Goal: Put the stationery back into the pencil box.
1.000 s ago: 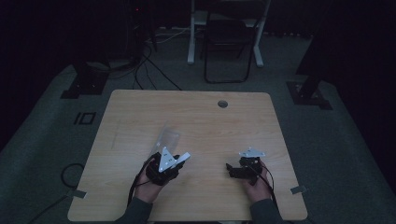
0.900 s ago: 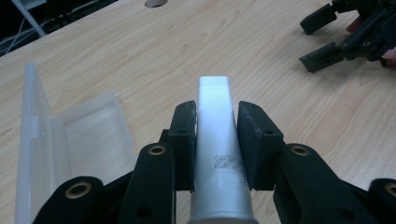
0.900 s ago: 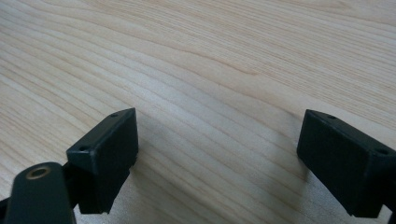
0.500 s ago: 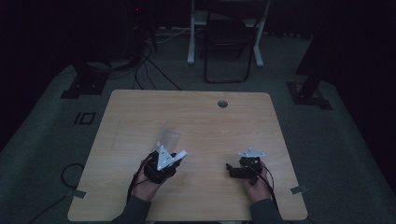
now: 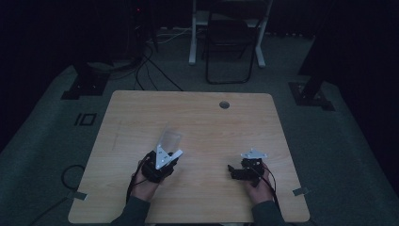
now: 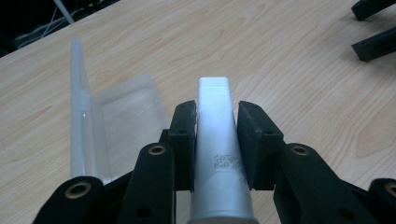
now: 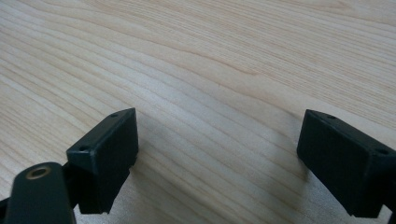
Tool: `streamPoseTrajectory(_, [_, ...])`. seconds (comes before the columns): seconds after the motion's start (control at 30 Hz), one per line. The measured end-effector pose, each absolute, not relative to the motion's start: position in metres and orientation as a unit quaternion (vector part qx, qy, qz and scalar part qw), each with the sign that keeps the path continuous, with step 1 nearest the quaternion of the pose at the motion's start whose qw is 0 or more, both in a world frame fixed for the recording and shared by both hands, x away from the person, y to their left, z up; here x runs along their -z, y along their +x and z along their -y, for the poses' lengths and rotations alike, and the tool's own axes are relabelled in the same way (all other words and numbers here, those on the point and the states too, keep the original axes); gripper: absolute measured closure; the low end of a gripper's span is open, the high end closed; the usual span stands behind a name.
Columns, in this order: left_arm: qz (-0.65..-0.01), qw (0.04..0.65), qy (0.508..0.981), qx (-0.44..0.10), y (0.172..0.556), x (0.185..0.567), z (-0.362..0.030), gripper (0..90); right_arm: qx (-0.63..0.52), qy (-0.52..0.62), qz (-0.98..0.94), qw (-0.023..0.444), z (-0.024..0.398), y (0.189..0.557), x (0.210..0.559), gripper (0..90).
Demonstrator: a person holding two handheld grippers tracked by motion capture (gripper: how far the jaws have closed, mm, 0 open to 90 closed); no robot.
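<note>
My left gripper (image 6: 215, 112) is shut on a silvery white tube (image 6: 215, 140), which stands out past the pads with its flat crimped end forward. A clear plastic bag (image 6: 116, 121) with a stiff strip along one edge lies flat on the wooden table (image 5: 141, 108), just left of the tube. In the high view the left gripper (image 5: 165, 150) sits low over the table with the clear bag (image 5: 170, 138) right in front of it. My right gripper (image 7: 217, 154) rests open near the table top with nothing between its jaws. In the high view the right gripper (image 5: 231, 170) points left.
A round cable hole (image 5: 224, 104) sits near the table's far edge. The right gripper's black jaws (image 6: 373, 28) show at the top right of the left gripper view. Cables, stands and a chair (image 5: 228, 52) are on the dark floor beyond the table.
</note>
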State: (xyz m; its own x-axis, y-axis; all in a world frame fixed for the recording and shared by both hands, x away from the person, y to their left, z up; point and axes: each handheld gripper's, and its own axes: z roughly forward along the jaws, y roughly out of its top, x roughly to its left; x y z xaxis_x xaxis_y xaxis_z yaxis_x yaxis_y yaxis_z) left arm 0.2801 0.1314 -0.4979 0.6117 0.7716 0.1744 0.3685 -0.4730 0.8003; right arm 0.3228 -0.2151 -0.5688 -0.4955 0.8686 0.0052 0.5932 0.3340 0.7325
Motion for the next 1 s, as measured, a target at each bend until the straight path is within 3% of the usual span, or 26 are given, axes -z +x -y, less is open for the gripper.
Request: streamPoseTrajectory(1.0, [-0.374,0.347,0.809,-0.291,0.29,0.518,-0.137,68.6,-0.347,0.461,-0.792,0.199,0.215,0.323,0.569,12.4])
